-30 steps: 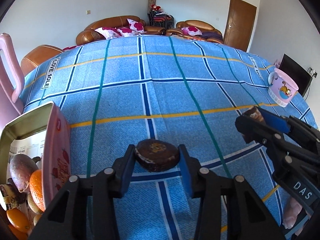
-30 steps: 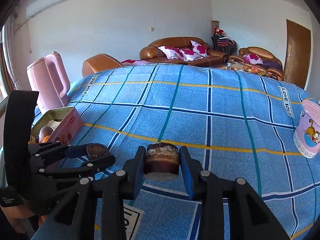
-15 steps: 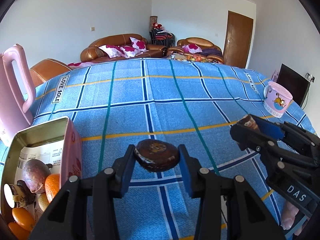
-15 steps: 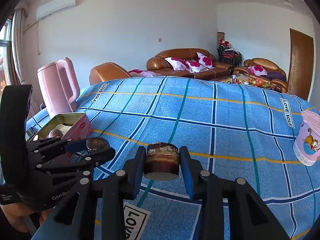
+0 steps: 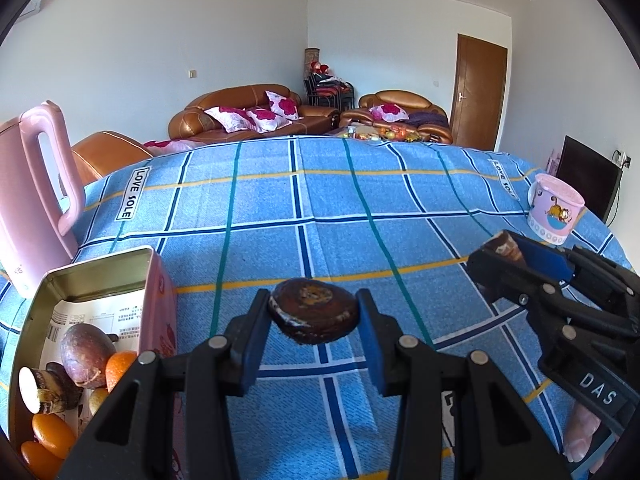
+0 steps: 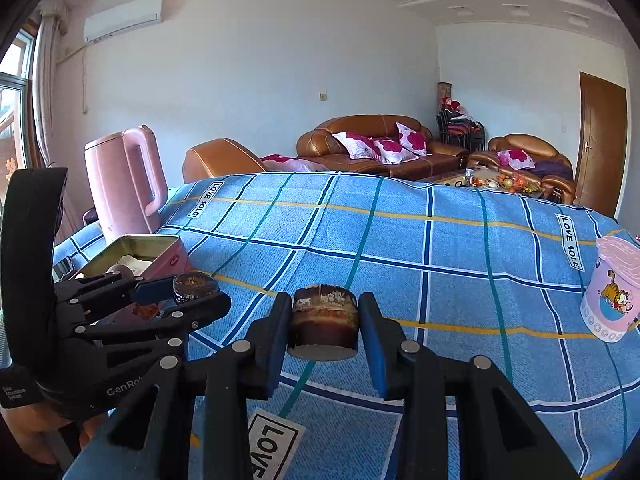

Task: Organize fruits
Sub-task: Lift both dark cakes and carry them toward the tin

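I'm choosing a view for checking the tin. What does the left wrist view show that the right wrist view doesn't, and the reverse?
Left wrist only: the fruit lying inside the tin, and a dark screen at the far right. Right wrist only: the air conditioner and the window. Both: the pink kettle, the cartoon cup, the blue cloth, and each gripper shut on a dark brown piece.

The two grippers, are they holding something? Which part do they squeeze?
Yes. The left gripper pinches a flat brown fruit slice by its edges; the right gripper squeezes a brown fruit chunk by its sides.
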The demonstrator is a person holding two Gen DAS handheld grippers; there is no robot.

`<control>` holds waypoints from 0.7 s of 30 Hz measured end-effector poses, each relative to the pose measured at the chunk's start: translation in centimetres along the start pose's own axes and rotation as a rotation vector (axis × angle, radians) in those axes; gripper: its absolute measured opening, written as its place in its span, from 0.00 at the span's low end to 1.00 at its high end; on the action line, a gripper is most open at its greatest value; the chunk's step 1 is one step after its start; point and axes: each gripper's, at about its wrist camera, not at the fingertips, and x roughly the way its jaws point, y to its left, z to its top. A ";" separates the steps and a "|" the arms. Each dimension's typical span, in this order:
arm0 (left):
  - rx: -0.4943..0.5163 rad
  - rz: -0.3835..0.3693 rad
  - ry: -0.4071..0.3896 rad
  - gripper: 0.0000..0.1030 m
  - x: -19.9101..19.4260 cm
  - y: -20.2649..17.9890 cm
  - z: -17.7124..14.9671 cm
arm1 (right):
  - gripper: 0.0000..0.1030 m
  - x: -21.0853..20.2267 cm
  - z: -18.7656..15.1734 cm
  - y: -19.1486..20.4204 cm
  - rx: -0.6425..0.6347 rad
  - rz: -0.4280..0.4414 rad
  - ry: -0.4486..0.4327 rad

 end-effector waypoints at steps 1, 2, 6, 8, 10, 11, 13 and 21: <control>0.000 0.002 -0.005 0.43 -0.1 0.0 0.0 | 0.35 -0.1 0.0 0.0 0.000 0.000 -0.004; 0.001 0.003 -0.011 0.43 -0.2 0.0 0.0 | 0.35 -0.1 0.0 0.0 -0.001 0.000 -0.007; 0.004 0.008 -0.031 0.43 -0.6 -0.1 -0.1 | 0.35 -0.4 -0.1 0.1 -0.004 -0.001 -0.019; 0.004 0.011 -0.036 0.43 -0.7 -0.1 -0.1 | 0.35 -0.5 -0.1 0.1 -0.004 -0.001 -0.026; 0.002 0.014 -0.042 0.43 -0.8 -0.1 -0.1 | 0.35 -0.6 -0.1 0.1 -0.004 -0.002 -0.033; 0.001 0.015 -0.045 0.43 -0.9 0.0 -0.1 | 0.35 -0.7 -0.1 0.1 -0.004 -0.002 -0.036; -0.003 0.018 -0.054 0.43 -1.1 0.0 -0.2 | 0.35 -0.8 -0.1 0.2 -0.005 -0.002 -0.042; -0.008 0.026 -0.093 0.43 -1.9 0.0 -0.2 | 0.35 -1.4 -0.2 0.3 -0.010 -0.006 -0.073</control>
